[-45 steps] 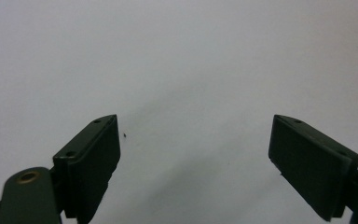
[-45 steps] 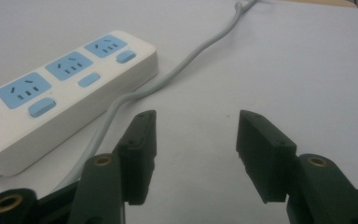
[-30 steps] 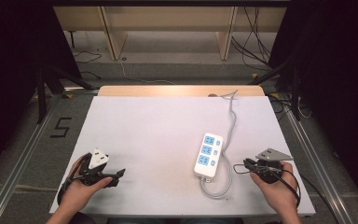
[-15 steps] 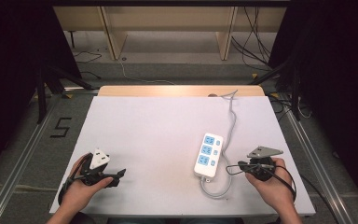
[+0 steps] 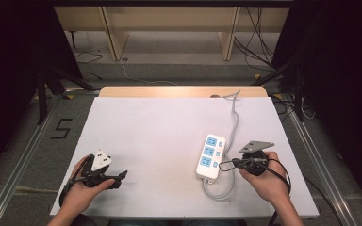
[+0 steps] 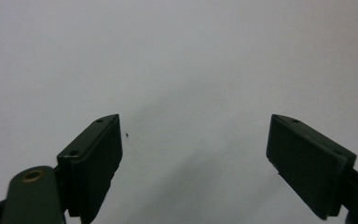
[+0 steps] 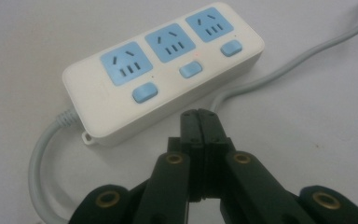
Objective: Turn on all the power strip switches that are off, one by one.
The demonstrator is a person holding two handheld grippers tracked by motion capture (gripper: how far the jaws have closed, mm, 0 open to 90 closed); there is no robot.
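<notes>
- High view: I take the power strip (image 5: 210, 157) as my landmark. It lies flat on the white table (image 5: 160, 127), its three blue sockets facing up. Its grey cable (image 5: 234, 115) runs from its near end in a loop, then away along its right side to the table's far edge.
- High view: my right gripper (image 5: 225, 165) sits just right of the strip's near end, tips pointing at it, held in my right hand (image 5: 259, 179). My left gripper (image 5: 119, 175) is well left of the strip, near the table's front edge, in my left hand (image 5: 82, 188).
- Left gripper view: the two black jaws stand wide apart, released, with bare white table between them.
- Right gripper view: the jaws are clenched flat against each other with nothing between them. Their tips point at the strip's long side wall, near it; I cannot tell if they touch. The cable curves off both sides.
</notes>
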